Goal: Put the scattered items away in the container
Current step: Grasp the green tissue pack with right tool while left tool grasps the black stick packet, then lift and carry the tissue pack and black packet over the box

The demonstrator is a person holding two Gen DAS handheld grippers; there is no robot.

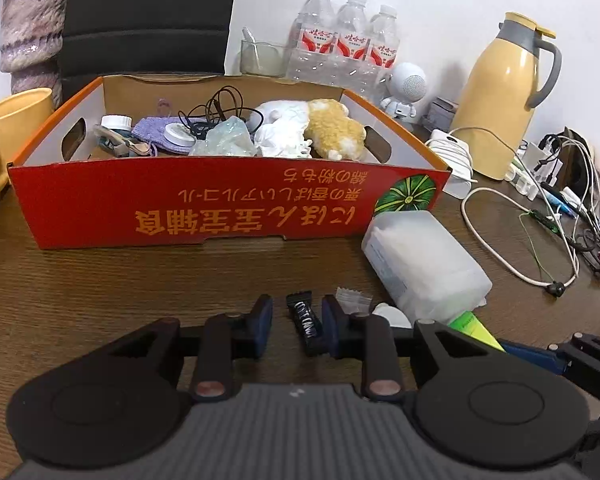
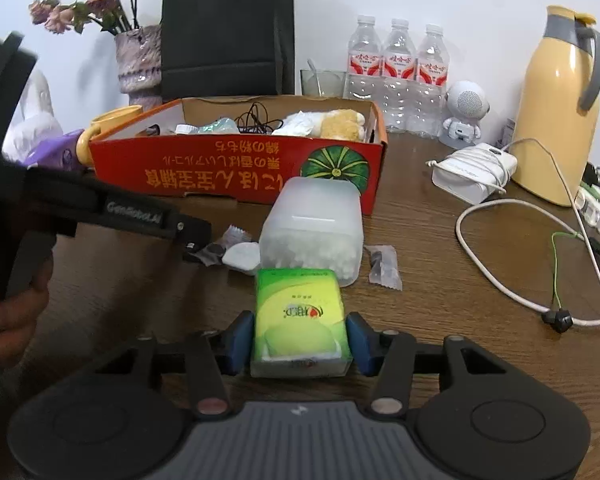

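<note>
Green tissue pack [image 2: 300, 316]: light, soft, squashable, lying near the table's [image 2: 440, 280] front edge before the red box [image 2: 236, 172], bracketed at its long sides by the half-open right gripper [image 2: 299, 346], pads apparently just touching.

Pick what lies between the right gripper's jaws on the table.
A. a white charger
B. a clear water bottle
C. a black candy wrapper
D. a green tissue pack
D: in the right wrist view the green tissue pack lies between the right gripper jaws.
</note>
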